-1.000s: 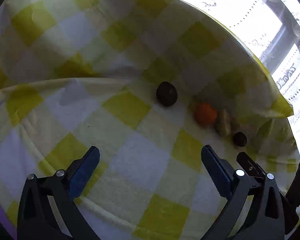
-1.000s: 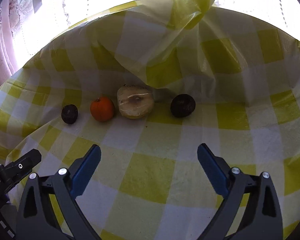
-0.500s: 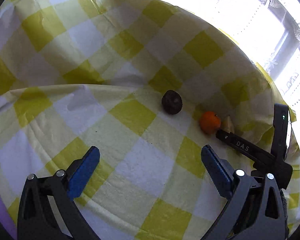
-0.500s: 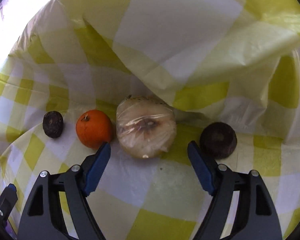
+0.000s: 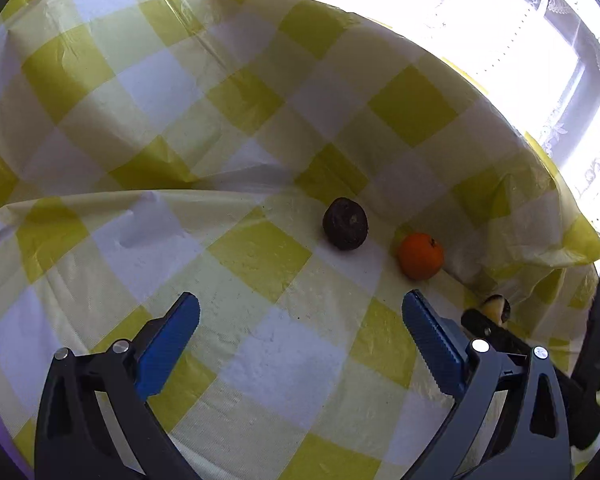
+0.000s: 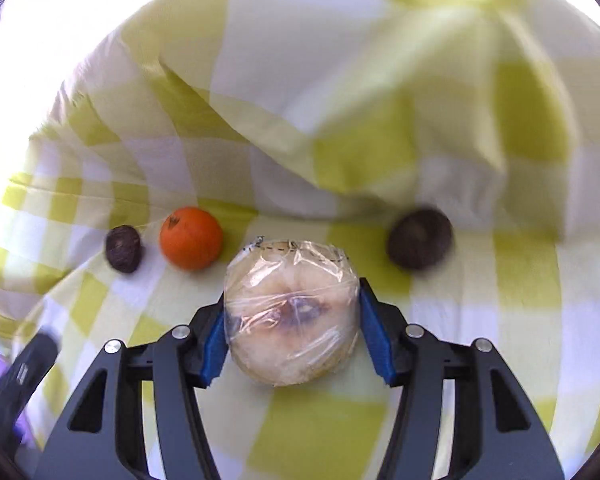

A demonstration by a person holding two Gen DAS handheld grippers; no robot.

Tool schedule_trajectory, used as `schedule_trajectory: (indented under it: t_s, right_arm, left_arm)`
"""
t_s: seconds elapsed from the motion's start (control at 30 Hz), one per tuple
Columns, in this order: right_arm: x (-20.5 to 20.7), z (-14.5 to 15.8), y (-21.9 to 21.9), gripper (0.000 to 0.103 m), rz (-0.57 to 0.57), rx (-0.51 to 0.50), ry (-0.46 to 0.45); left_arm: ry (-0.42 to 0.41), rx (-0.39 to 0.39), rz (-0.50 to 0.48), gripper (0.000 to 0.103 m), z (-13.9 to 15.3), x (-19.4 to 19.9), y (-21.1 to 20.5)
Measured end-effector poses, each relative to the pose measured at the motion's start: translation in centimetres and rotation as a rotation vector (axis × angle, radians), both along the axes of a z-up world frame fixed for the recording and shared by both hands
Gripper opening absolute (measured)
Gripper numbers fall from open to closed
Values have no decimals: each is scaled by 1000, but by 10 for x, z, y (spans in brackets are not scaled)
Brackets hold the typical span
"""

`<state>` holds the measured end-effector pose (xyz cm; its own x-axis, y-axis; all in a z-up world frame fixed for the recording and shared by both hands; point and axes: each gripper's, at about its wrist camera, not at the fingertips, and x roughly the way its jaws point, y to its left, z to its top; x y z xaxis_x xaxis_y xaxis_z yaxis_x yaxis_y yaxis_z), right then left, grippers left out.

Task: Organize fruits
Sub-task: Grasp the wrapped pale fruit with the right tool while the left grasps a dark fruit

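Your right tongs [image 6: 292, 322] are closing around the pale, plastic-wrapped round fruit [image 6: 292, 312] on the yellow-checked tabletop [image 6: 320, 432], blue pads at its flanks so it likely won't roll. Your left tongs [image 5: 300, 344] hang wide open, empty, near the orange tangerine [image 5: 420, 255].

A yellow-and-white checked cloth [image 5: 260, 256] is spread over the bench, and it is pulled up at the back into a loose, creased fold [image 6: 340, 128]. Behind the fold, a window [image 5: 580, 92] is seen, strongly overexposed. A lace curtain [image 5: 556, 0] with dotted and floral patterns is hung across it. The cloth is lit from behind by daylight, so its raised edge is made to glow.
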<state>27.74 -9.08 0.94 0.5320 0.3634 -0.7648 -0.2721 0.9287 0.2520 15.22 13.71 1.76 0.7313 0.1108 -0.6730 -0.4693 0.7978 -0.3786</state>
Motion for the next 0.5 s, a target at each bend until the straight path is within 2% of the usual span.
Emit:
schedule_trajectory:
  t_s: [0.17, 0.3, 0.33, 0.4, 0.47, 0.5]
  right_arm:
    - [-48, 5, -29, 58, -22, 70, 23]
    - [-97, 11, -32, 58, -16, 87, 7]
    - [-104, 10, -36, 58, -11, 87, -12]
    - [-106, 10, -38, 58, -7, 107, -41]
    - [-102, 7, -43, 58, -22, 135, -9]
    - [-102, 6, -46, 58, -24, 151, -3]
  left_arm:
    - [50, 33, 49, 98, -2, 45, 1]
    - [123, 40, 15, 97, -8, 89, -2]
    - [154, 65, 15, 97, -8, 99, -4]
    - [199, 101, 6, 97, -10, 114, -7]
    - [223, 124, -2, 95, -10, 122, -9]
    - [229, 132, 0, 91, -10, 123, -10]
